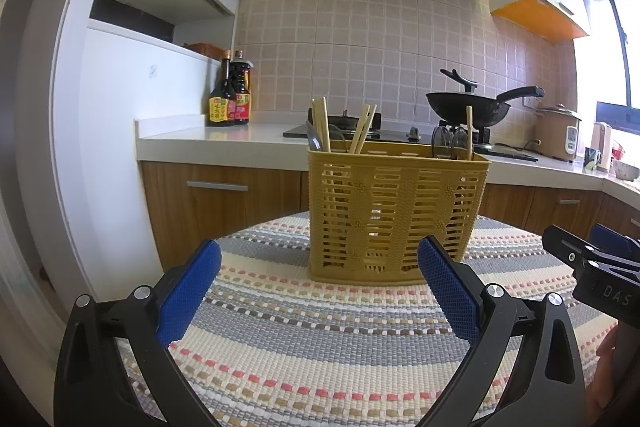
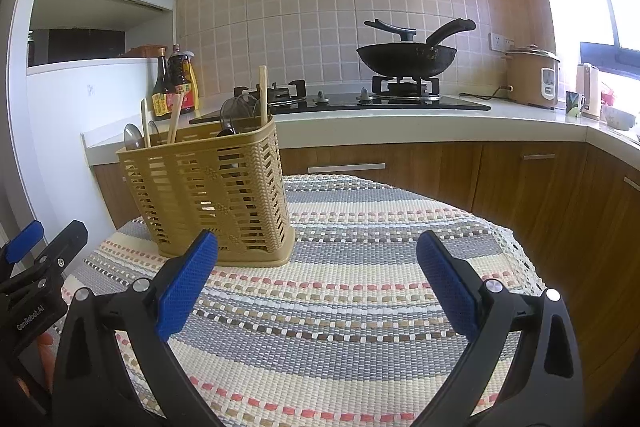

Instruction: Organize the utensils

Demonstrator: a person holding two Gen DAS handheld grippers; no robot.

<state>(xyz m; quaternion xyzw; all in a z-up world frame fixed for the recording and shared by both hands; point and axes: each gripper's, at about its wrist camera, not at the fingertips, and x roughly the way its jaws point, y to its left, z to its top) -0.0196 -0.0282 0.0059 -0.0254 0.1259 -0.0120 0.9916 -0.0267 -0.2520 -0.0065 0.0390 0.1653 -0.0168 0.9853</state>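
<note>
Left gripper (image 1: pixel 320 279) (agape) faces basket (image 1: pixel 396 211) holding chopsticks (image 1: pixel 320 125).

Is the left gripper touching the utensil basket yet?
Apart. In the right wrist view the left gripper sits left of the basket with striped cloth showing between them; its fingers are open and empty.

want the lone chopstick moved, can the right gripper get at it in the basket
Probably yes: the right gripper is open and empty, and the chopstick sticks up above the basket rim at the near corner, with only bare cloth between.
</note>
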